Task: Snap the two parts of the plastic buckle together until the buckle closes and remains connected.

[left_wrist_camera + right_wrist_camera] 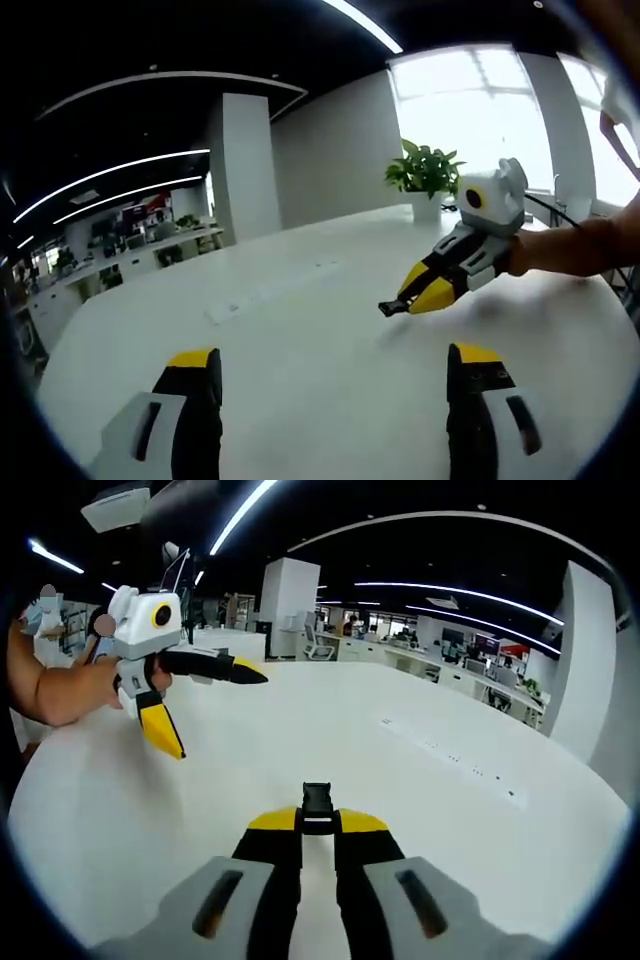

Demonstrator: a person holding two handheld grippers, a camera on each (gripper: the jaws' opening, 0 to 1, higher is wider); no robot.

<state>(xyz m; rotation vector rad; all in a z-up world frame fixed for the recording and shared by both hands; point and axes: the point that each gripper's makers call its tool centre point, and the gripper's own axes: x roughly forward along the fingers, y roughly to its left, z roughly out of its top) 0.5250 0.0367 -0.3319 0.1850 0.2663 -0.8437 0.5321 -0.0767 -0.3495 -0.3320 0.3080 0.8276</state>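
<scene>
Office desks recede behind the white counter [480, 810]. Right gripper [317, 825] fingers pinch a black buckle part [317, 805] at their tips, presented for mating. Left gripper [205, 705] fingers are spread wide, holding nothing.

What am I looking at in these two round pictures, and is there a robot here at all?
There is no robot. A person holds a hand-held claw in each hand, and a small fisheye camera rides on each one, which is why both pictures look round and bent.

In the left gripper view, the camera looks out along the left claw, whose two yellow-tipped jaws stand wide apart with nothing between them. Across from it is the right claw, held by the person's hand.

In the right gripper view, the right claw has its jaws closed on a small black plastic buckle piece. The left claw hangs open at the upper left.

Both hover over a large white table in an office. A potted plant stands at its far edge.
</scene>
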